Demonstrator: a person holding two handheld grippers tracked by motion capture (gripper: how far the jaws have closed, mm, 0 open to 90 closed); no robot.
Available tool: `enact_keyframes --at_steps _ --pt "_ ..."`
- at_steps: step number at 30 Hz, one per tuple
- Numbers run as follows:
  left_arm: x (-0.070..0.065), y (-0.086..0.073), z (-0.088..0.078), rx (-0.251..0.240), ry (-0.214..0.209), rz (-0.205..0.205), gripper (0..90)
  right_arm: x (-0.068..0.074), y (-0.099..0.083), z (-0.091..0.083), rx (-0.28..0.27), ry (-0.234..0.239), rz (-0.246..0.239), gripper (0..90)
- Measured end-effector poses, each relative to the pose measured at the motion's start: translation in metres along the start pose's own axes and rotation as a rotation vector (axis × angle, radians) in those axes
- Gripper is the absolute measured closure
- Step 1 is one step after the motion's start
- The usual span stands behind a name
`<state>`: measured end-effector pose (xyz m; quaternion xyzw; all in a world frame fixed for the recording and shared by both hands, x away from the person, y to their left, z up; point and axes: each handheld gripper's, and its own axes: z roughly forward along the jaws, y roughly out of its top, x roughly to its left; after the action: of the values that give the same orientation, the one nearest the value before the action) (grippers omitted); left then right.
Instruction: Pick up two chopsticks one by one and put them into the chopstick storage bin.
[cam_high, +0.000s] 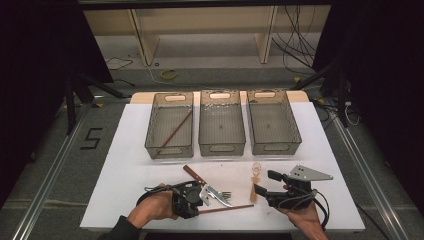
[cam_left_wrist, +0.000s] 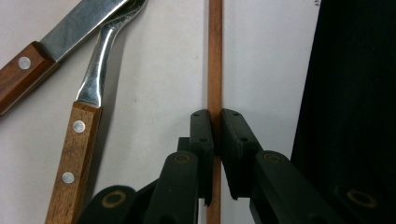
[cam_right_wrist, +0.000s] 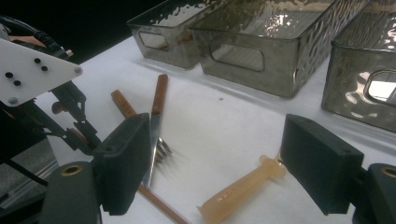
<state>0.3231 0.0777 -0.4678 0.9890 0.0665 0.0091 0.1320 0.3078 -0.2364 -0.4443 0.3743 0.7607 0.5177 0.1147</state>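
A thin brown wooden chopstick (cam_high: 227, 207) (cam_left_wrist: 215, 60) lies along the near edge of the white table. My left gripper (cam_high: 200, 209) (cam_left_wrist: 215, 120) is shut on its left end, pads pressed on both sides. Just beyond it lie a wood-handled knife (cam_high: 196, 175) (cam_left_wrist: 70, 29) and a wood-handled fork (cam_high: 216, 192) (cam_left_wrist: 84, 135), crossing each other. My right gripper (cam_high: 263, 183) (cam_right_wrist: 219, 158) stands open, its jaws either side of an amber plastic spoon (cam_high: 254, 195) (cam_right_wrist: 238, 189) without touching it.
Three grey bins stand in a row at the back: left (cam_high: 170, 150), middle (cam_high: 222, 148), right (cam_high: 276, 147). A second chopstick (cam_high: 176, 131) lies in the left bin. The table's dark front edge (cam_left_wrist: 355, 116) is right beside the held chopstick.
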Motion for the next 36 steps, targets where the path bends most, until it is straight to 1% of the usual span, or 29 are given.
enact_keyframes --at_steps 3,7,10,11,12,14,15,17,18,19,20,21,24,26,28,32,34,35,36 --pt "-0.001 0.000 0.000 -0.001 0.005 0.011 83.0 0.000 0.000 0.000 0.003 0.000 -0.002 25.6" --pt "-0.001 -0.001 -0.001 -0.008 0.000 0.013 83.1 0.000 0.000 0.000 0.001 0.000 0.000 25.6" --pt "-0.001 -0.001 -0.003 -0.025 -0.006 0.016 83.1 0.000 0.000 0.000 -0.001 0.000 0.001 25.6" --pt "-0.002 -0.001 -0.004 -0.039 -0.004 0.006 83.2 0.000 0.000 0.000 0.000 -0.001 0.000 25.6" --pt "-0.002 -0.001 -0.006 -0.039 -0.001 0.014 83.1 0.000 0.000 0.000 -0.001 0.000 0.000 25.5" --pt "-0.002 -0.001 -0.009 -0.052 -0.006 0.015 83.2 -0.001 0.000 -0.001 -0.003 -0.003 0.000 25.5" --pt "-0.002 -0.001 -0.011 -0.058 -0.001 0.016 83.1 -0.001 0.000 -0.001 -0.004 -0.003 0.000 25.6" --pt "-0.002 -0.001 -0.014 -0.073 -0.015 0.009 83.1 -0.001 0.001 -0.002 -0.008 -0.007 0.003 25.5" --pt "-0.002 -0.001 -0.016 -0.084 -0.009 0.008 83.2 -0.002 0.001 -0.002 -0.012 -0.009 0.002 25.6" --pt "-0.002 -0.001 -0.017 -0.087 -0.016 0.006 83.2 -0.002 0.001 -0.003 -0.013 -0.011 0.002 25.5" --pt "-0.002 -0.002 -0.019 -0.088 -0.012 0.009 83.2 -0.002 0.001 -0.003 -0.018 -0.014 0.002 25.5" --pt "-0.002 -0.002 -0.020 -0.102 -0.008 0.002 83.2 -0.002 0.002 -0.004 -0.023 -0.018 0.002 25.5" --pt "-0.001 -0.003 -0.027 -0.122 -0.001 -0.008 83.1 -0.004 0.002 -0.006 -0.035 -0.028 0.010 25.6" --pt "0.001 -0.005 -0.031 -0.139 0.009 -0.027 83.2 -0.004 0.002 -0.006 -0.039 -0.032 0.012 25.5" --pt "0.004 -0.008 -0.035 -0.144 0.014 -0.038 83.1 -0.004 0.002 -0.007 -0.052 -0.040 0.009 25.5" --pt "0.010 -0.014 -0.042 -0.189 0.041 -0.097 83.1 -0.005 0.003 -0.009 -0.063 -0.057 0.017 25.4" --pt "0.014 -0.017 -0.046 -0.209 0.050 -0.115 83.1 -0.006 0.002 -0.009 -0.066 -0.059 0.019 25.4" --pt "0.016 -0.018 -0.048 -0.221 0.057 -0.133 83.1 -0.006 0.002 -0.009 -0.066 -0.059 0.019 25.5" --pt "0.017 -0.020 -0.050 -0.228 0.070 -0.147 83.1 -0.006 0.002 -0.009 -0.066 -0.060 0.018 25.4"
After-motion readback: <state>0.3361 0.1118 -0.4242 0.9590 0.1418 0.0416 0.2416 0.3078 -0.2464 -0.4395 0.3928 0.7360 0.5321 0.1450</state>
